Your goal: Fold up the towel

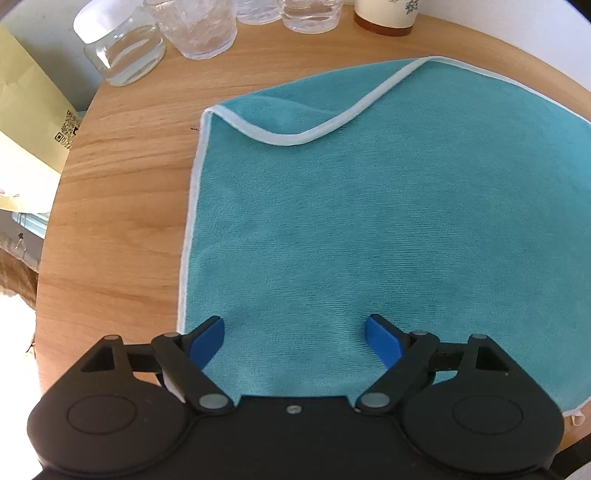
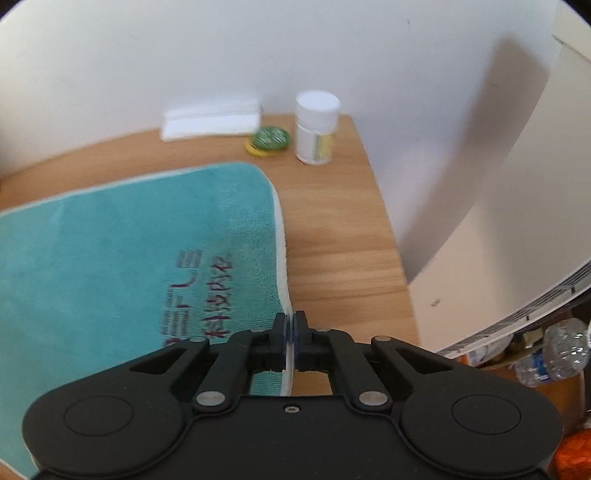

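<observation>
A teal towel [image 1: 369,221] with a pale hem lies spread on the round wooden table [image 1: 118,206]; its far left corner is flipped over onto itself. My left gripper [image 1: 294,332] hovers open over the towel's near left part, blue pads wide apart, nothing between them. In the right wrist view the same towel [image 2: 110,266] shows dark printed lettering near its right side. My right gripper [image 2: 290,321] is shut on the towel's white right hem, which runs between the pads.
Clear glasses [image 1: 199,29], a lidded glass jar [image 1: 122,51] and a cup [image 1: 386,14] stand along the table's far edge. A white pill bottle [image 2: 317,127], a green lid [image 2: 269,140] and a white folded cloth [image 2: 212,120] sit near the wall. The table edge [image 2: 399,266] drops off close on the right.
</observation>
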The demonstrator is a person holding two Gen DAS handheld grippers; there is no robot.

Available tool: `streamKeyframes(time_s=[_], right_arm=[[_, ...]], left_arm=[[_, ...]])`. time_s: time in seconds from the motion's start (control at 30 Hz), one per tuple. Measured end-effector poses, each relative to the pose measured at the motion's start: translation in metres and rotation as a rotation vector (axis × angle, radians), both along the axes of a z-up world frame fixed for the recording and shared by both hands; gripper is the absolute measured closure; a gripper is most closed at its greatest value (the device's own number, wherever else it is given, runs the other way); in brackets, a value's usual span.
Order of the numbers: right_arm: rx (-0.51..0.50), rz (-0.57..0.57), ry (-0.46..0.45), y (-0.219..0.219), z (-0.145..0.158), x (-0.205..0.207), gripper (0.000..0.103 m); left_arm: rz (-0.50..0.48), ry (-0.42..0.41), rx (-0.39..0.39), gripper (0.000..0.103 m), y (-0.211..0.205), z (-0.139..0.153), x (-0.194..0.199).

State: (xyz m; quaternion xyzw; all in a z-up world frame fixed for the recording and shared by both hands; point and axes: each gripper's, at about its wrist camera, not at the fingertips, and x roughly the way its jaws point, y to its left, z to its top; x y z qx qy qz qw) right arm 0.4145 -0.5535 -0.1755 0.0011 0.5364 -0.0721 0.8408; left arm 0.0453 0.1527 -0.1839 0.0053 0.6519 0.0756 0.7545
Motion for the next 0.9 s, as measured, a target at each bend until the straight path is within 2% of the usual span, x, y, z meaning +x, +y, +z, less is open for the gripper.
streamKeyframes(time_s=[0.03, 0.13, 0.2, 0.33, 0.43, 0.53, 0.67, 0.9], right_arm=[[-0.031, 0.011, 0.018, -0.003, -0.004, 0.0, 0.1], [-0.148, -0.009, -0.003, -0.012, -0.002, -0.008, 0.093], [-0.071, -0.025, -0.012, -0.017, 0.009, -0.016, 0.093], [-0.027, 0.066, -0.025, 0.01, 0.019, -0.027, 0.091], [-0.006, 0.091, -0.039, 0.032, 0.008, -0.029, 0.091], [0.032, 0.069, -0.003, 0.04, -0.009, -0.025, 0.091], [0.024, 0.063, -0.007, 0.039, -0.015, -0.021, 0.091], [-0.028, 0.053, 0.055, 0.037, -0.016, -0.017, 0.089]], left_arm=[[-0.003, 0.003, 0.006, 0.016, -0.002, 0.0, 0.0], [-0.024, 0.011, 0.028, 0.016, -0.011, 0.002, 0.002], [-0.032, 0.014, 0.035, 0.016, -0.013, 0.002, 0.003], [-0.026, 0.005, 0.031, 0.016, -0.015, 0.002, 0.003], [-0.002, 0.002, 0.013, 0.014, -0.01, 0.001, 0.001], [0.012, -0.003, -0.001, 0.014, -0.009, 0.002, -0.003], [0.018, -0.006, -0.001, 0.014, -0.01, 0.004, -0.008], [0.046, -0.021, -0.026, 0.012, -0.007, 0.004, -0.021]])
